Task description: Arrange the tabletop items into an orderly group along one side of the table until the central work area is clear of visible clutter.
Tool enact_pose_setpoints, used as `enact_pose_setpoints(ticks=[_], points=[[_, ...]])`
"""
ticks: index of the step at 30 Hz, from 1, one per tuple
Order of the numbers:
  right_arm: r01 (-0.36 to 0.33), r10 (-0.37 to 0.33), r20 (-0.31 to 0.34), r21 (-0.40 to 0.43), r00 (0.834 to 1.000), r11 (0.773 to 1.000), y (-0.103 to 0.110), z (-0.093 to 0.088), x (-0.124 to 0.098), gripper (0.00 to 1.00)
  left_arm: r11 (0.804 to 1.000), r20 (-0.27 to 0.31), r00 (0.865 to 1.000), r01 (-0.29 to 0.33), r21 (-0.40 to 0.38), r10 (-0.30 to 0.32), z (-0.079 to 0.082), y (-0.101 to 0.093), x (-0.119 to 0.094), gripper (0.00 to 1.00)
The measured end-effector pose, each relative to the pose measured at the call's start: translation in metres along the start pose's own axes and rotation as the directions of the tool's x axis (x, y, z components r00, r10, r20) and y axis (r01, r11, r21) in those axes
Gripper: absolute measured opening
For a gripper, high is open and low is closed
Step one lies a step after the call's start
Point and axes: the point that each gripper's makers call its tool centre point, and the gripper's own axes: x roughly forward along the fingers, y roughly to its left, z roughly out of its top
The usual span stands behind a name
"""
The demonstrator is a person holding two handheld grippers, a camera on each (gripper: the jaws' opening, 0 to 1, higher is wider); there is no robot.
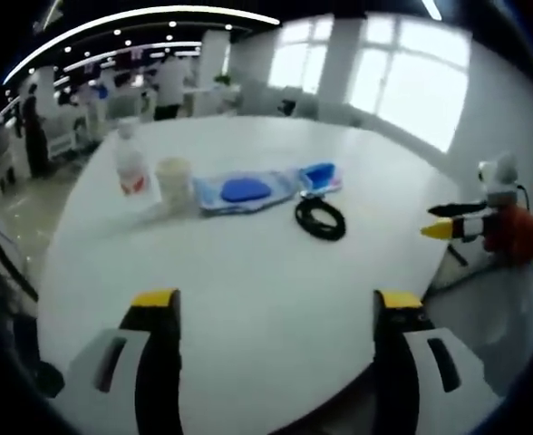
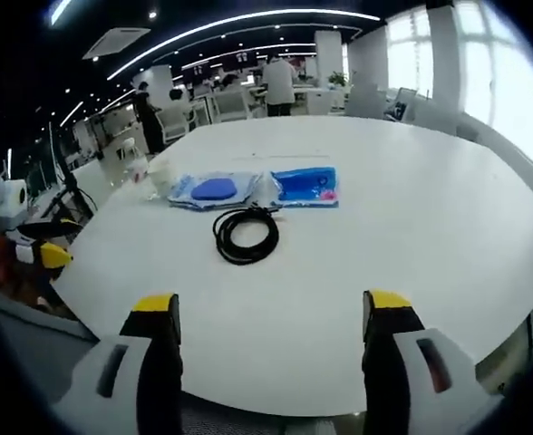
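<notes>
Ahead of the left tongs (image 1: 277, 313), across bare white bench (image 1: 266, 272), sit all the items: bottle (image 1: 130, 165) and cup (image 1: 174, 179) far-left, blue pouch (image 1: 245, 191) straight ahead, smaller blue packet (image 1: 320, 177) just right of it, coiled black cable (image 1: 320, 218) nearer and right of centre. Both tongs are wide open and hold nothing. Right tongs (image 2: 276, 313) see the same row from the other side: cable (image 2: 246, 234) dead ahead and closest, pouch (image 2: 214, 189) and packet (image 2: 305, 185) just beyond it, cup (image 2: 160, 174) and bottle (image 2: 138, 168) further left.

Risks, judging from here:
- Cable is a loose coil. Pinching 1 strand probably unspools it and drags loops across the bench, maybe snagging the packet edge it lies just beside.
- Pouch and packet look flat and thin, so they are hard to get the tongs under; sliding is likelier than lifting, and a push could shove the cup.
- Cup and bottle stand close together; nudging 1 could tip the other. Cup looks light.
- Both tongs approach the same cluster from opposite sides, so collision risk over the pouch.

Containers: bottle is clear with a red label, fill level unreadable. Can't see inside the cup. Pouch shows a dark blue oval shape through or on it; contents unclear.
</notes>
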Motion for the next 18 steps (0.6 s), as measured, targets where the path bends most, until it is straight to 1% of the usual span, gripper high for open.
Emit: enact_pose_setpoints(ticks=[1,2,3,6,9,11,14,17,18], points=[[0.001,-0.001,0.001,0.002,1.0,1.0,-0.002,0.0,0.001,0.82,1.0,-0.003,1.0,-0.004,0.003,0.004,0.0,0.001,0.0,0.85],[-0.006,0.006,-0.004,0.016,1.0,1.0,-0.003,-0.002,0.003,0.82,0.999,0.0,1.0,-0.027,0.026,0.027,0.002,0.004,-0.003,0.85],[-0.011,0.011,-0.005,0.02,1.0,1.0,-0.003,-0.003,0.004,0.82,0.999,0.005,1.0,-0.031,0.027,0.031,0.003,0.005,-0.004,0.85],[-0.021,0.021,-0.007,0.001,1.0,1.0,-0.001,-0.004,0.006,0.82,0.999,0.014,0.999,-0.037,0.016,0.037,0.002,0.006,-0.005,0.86],[-0.041,0.041,-0.007,-0.003,0.999,0.999,0.004,-0.004,0.006,0.82,0.998,-0.005,0.999,-0.047,0.039,0.047,-0.002,0.007,-0.005,0.85],[-0.042,0.041,-0.008,-0.018,0.999,0.999,0.005,-0.004,0.006,0.81,0.998,-0.004,0.999,-0.046,0.043,0.046,-0.002,0.007,-0.006,0.85],[-0.049,0.049,0.001,-0.014,0.999,0.999,0.007,-0.003,0.006,0.8,0.998,0.001,0.999,-0.042,0.045,0.042,0.001,0.005,-0.007,0.85],[-0.046,0.046,0.005,-0.014,0.999,0.999,0.007,-0.002,0.005,0.79,0.997,0.013,0.999,-0.053,0.054,0.053,0.007,0.006,-0.011,0.85],[-0.044,0.044,0.009,-0.01,0.999,0.999,0.006,-0.001,0.006,0.79,0.998,0.028,0.998,-0.049,0.045,0.048,0.01,0.004,-0.012,0.85]])
